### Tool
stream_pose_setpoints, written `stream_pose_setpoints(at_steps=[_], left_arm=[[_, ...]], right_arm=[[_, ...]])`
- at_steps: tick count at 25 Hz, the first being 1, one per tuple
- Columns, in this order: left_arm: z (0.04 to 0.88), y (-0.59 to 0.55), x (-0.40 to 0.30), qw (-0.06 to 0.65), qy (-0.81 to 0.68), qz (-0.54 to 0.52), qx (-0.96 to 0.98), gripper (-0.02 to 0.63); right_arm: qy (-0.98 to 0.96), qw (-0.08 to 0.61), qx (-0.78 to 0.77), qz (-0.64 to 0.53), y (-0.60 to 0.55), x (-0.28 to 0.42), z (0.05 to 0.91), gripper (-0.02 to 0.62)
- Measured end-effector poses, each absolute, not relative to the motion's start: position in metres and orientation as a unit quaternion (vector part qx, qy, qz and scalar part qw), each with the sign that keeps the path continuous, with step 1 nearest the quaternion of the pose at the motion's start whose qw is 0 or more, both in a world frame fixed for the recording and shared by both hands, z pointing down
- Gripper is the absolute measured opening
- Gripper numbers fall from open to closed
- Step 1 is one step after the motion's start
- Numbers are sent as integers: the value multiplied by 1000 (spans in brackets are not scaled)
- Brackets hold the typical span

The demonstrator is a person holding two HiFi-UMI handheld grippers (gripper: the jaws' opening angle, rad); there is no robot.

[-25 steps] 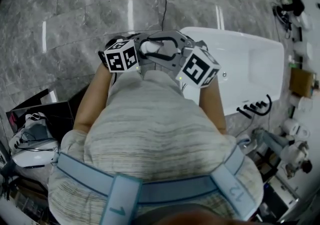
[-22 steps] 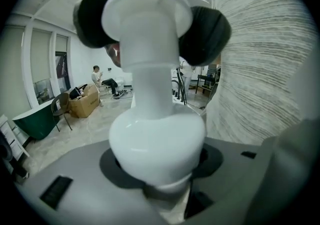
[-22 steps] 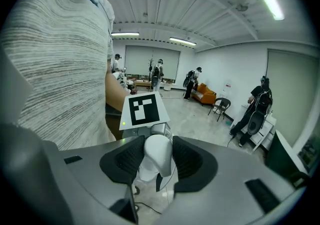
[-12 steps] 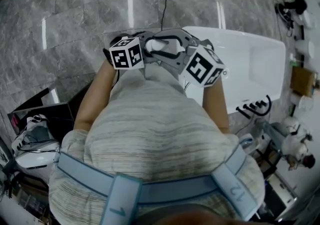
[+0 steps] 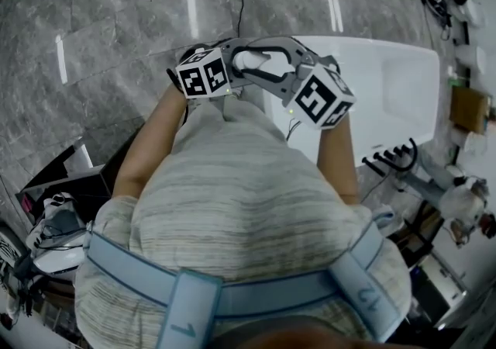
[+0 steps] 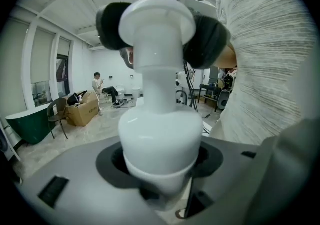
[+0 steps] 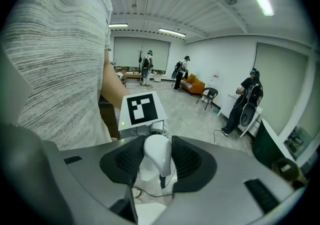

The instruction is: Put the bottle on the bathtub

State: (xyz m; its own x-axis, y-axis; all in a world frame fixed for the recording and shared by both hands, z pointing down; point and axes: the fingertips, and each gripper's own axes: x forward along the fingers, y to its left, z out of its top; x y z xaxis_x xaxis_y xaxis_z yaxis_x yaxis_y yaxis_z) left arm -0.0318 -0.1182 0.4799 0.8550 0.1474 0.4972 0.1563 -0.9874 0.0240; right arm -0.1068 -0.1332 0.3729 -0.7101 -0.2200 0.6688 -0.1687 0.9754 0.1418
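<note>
Bottle (image 6: 159,119) held aloft, not yet on the bathtub (image 5: 387,91).
My left tool (image 6: 160,164) and right tool (image 7: 157,161) both clamp it near the bathtub's edge; setting down is left.

A pale, finely striped knit top (image 5: 232,208) sits under light-blue harness straps (image 5: 194,293). The grey left gripper (image 6: 160,163) and right gripper (image 7: 157,161) carry black pads (image 7: 192,161) and black-and-white marker cubes (image 5: 203,74).

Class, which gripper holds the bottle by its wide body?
The left gripper: its jaws clasp the bottle at the bulbous body; the right gripper pinches the cap end.
</note>
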Motion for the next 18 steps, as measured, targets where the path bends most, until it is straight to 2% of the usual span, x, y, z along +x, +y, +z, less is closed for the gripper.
stream_pose_setpoints(at_steps=[4,7,18], left_arm=[[481,-136,-16,-18,-66,-239,-968,241],[484,-149,-10,-38,-54,-235,-970,291],[533,-168,-26,-71,-31,-292,-953,293]], right_arm=[[-918,372,135,-21,-147,-80,378,155],[-915,373,156,-5,-156,-61,383,155],[-891,403,207,38,-181,-1,424,155]])
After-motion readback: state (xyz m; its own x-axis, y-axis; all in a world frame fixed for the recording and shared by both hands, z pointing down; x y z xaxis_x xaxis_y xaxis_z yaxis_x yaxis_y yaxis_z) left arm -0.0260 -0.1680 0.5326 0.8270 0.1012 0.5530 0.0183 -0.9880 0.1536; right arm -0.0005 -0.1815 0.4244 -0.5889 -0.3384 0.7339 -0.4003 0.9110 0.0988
